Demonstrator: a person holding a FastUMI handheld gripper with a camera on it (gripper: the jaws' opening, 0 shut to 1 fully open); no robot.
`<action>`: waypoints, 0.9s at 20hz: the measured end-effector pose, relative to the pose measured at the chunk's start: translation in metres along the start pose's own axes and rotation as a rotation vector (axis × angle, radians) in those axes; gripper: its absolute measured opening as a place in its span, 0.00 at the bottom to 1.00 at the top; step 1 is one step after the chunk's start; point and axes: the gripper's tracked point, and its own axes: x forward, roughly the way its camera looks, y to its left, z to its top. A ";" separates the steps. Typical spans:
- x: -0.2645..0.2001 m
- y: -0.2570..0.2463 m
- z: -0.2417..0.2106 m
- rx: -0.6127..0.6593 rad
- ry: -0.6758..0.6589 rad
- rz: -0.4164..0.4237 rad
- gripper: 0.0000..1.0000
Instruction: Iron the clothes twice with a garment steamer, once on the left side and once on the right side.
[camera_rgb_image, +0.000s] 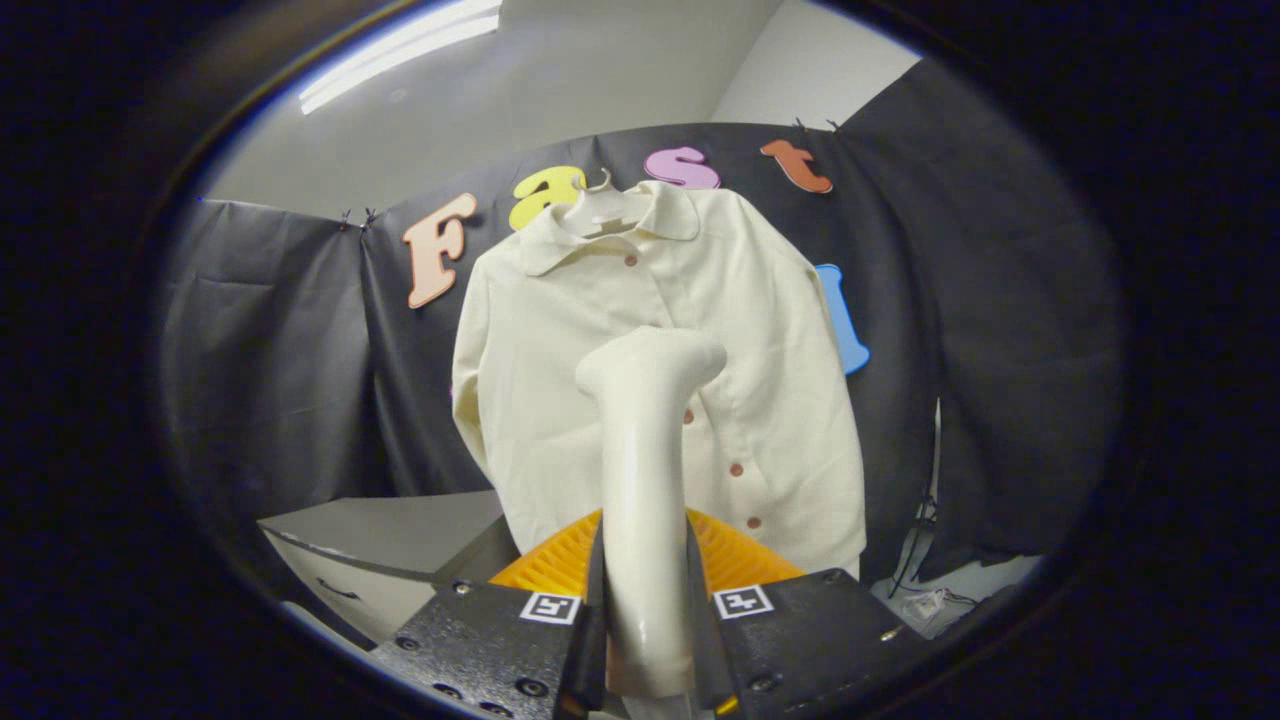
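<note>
A cream button-up shirt (640, 330) with small reddish buttons hangs on a hanger (600, 190) against the black cloth wall. My gripper (645, 560) is shut on the handle of a cream garment steamer (640, 480); both fingers press its sides. The steamer stands upright between the fingers, and its head (655, 360) sits in front of the shirt's middle, near the button line, pointing toward the shirt. Whether the head touches the cloth I cannot tell. The steamer hides part of the shirt's lower front.
A grey cabinet or table corner (390, 540) stands low to the left of the shirt. Cables (925, 560) hang and lie on the floor at the lower right. The black cloth wall surrounds the shirt on both sides.
</note>
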 end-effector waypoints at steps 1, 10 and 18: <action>0.010 -0.005 0.009 0.013 -0.006 -0.006 0.34; 0.088 -0.028 0.095 0.051 -0.158 -0.036 0.34; 0.116 -0.060 0.086 0.132 -0.196 -0.055 0.34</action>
